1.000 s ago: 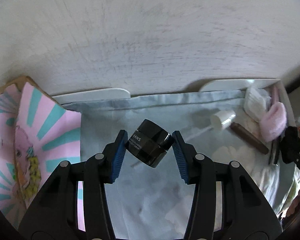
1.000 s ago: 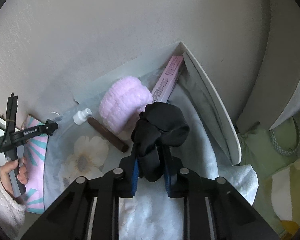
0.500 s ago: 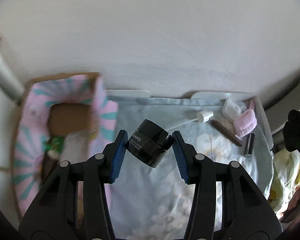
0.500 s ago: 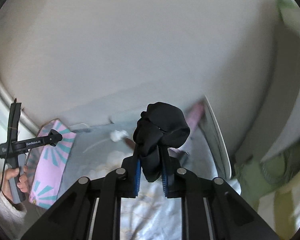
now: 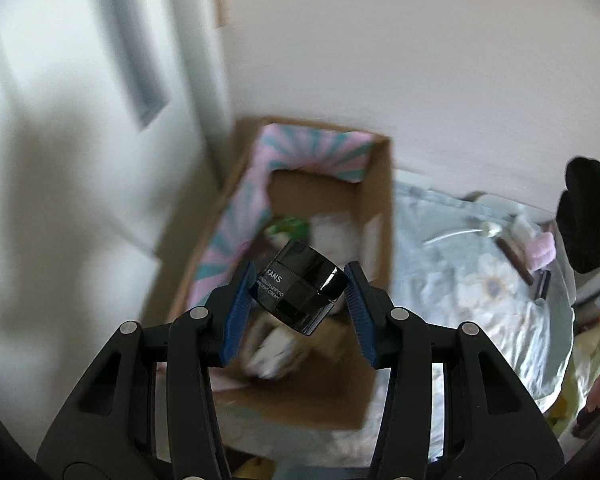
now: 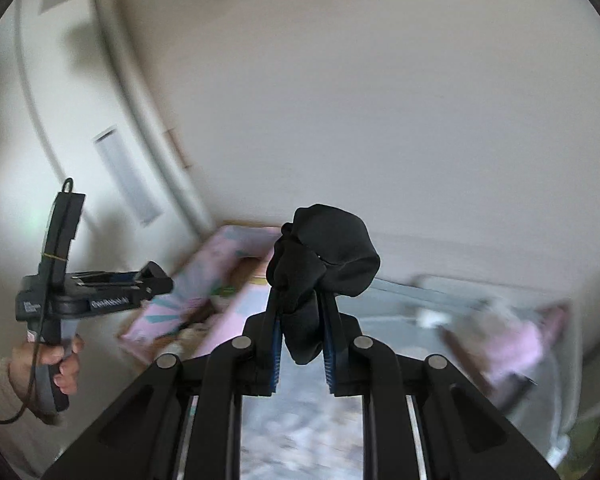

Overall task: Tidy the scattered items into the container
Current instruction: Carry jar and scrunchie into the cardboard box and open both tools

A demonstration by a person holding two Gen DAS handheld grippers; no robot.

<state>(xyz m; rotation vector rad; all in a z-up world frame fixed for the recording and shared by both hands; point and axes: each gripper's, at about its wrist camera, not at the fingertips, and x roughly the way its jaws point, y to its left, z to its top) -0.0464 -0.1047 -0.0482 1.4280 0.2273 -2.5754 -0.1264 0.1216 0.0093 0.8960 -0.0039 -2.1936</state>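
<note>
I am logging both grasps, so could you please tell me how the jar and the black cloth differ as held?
The jar is rigid, glossy and lettered; the black cloth is soft, matte and crumpled. The left gripper spans the jar with wide jaws; the right gripper pinches the cloth nearly shut. Both are black and held in the air.

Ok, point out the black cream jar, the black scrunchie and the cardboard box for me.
black cream jar (image 5: 300, 286): left wrist view, on its glossy side wall.
black scrunchie (image 6: 332, 256): right wrist view, on the bunched fabric above the pads.
cardboard box (image 5: 378, 200): left wrist view, on its brown right wall.
</note>
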